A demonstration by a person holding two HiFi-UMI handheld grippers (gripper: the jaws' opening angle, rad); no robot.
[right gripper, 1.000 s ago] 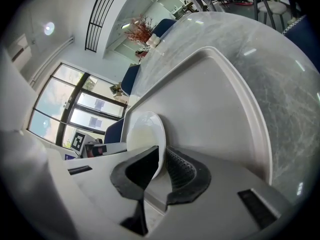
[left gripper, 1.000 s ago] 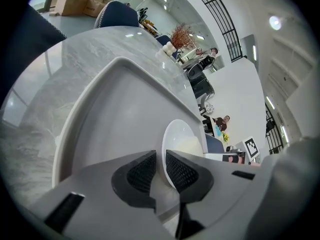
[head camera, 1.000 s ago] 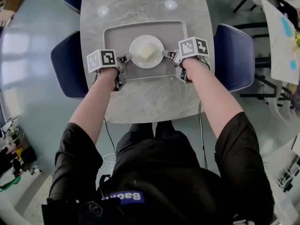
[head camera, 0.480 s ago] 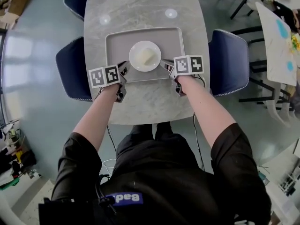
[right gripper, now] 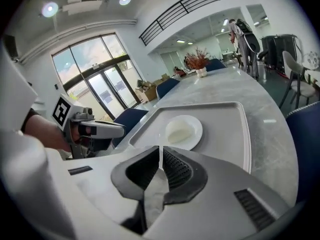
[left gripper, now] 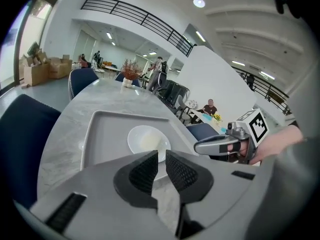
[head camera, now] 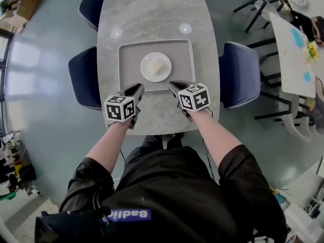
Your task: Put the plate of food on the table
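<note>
A white plate (head camera: pixel 155 67) with a pale block of food (head camera: pixel 158 65) sits in the middle of a grey tray (head camera: pixel 130 77) on the marble table (head camera: pixel 157 14). Both grippers hover on my side of the tray, apart from the plate. My left gripper (head camera: pixel 137 89) is shut with nothing between its jaws, its tips at the tray's near left edge. My right gripper (head camera: pixel 173 84) is also shut and empty, at the near right edge. The left gripper view shows the plate (left gripper: pixel 145 140) beyond the left gripper (left gripper: pixel 161 154). The right gripper view shows the plate (right gripper: pixel 183 132) beyond the right gripper (right gripper: pixel 160 150).
Dark blue chairs stand at the table's left (head camera: pixel 83 77), right (head camera: pixel 239 75) and far left (head camera: pixel 93 1). Two round bright spots (head camera: pixel 116 33) lie on the tabletop past the tray. Another table (head camera: pixel 293 44) with chairs stands off to the right.
Both grippers have drawn back toward me from either side of the plate to the tray's near edge. The plate and tray have stayed put on the table.
</note>
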